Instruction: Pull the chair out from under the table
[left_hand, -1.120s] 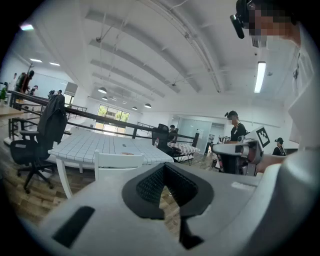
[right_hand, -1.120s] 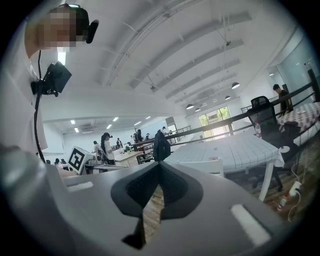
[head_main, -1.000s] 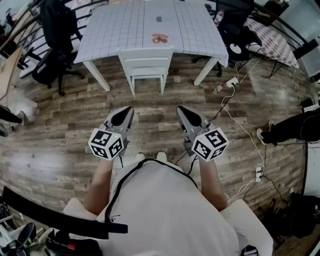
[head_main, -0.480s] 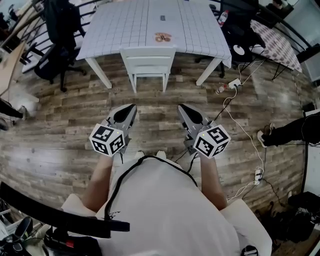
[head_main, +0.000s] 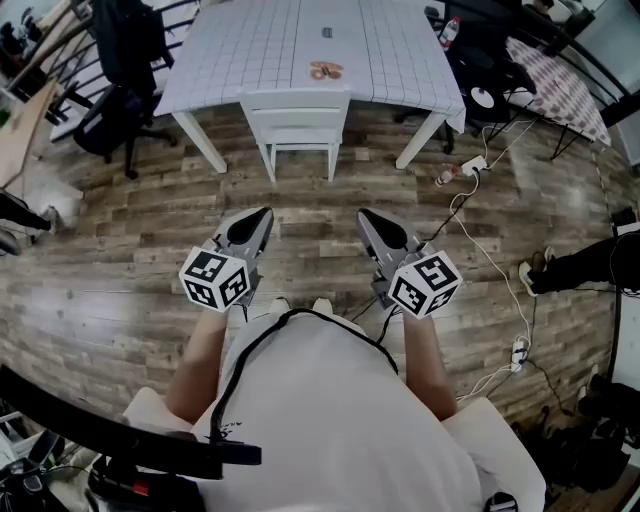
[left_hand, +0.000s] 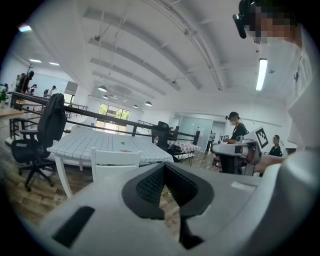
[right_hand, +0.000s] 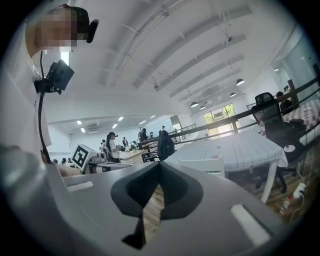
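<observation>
In the head view the chair (head_main: 293, 120) stands tucked at the near edge of the table (head_main: 250, 50), well apart from my left gripper (head_main: 260, 215) and right gripper (head_main: 366, 215); the left gripper view, then the right gripper view, show each pair of jaws closed and empty, so I think I should approach, open them, and grip its backrest evenly.

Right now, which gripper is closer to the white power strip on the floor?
Right. In the head view, the power strip lies on the floor ahead and to the right of the right gripper. The left gripper is farther left, beyond the right one.
</observation>
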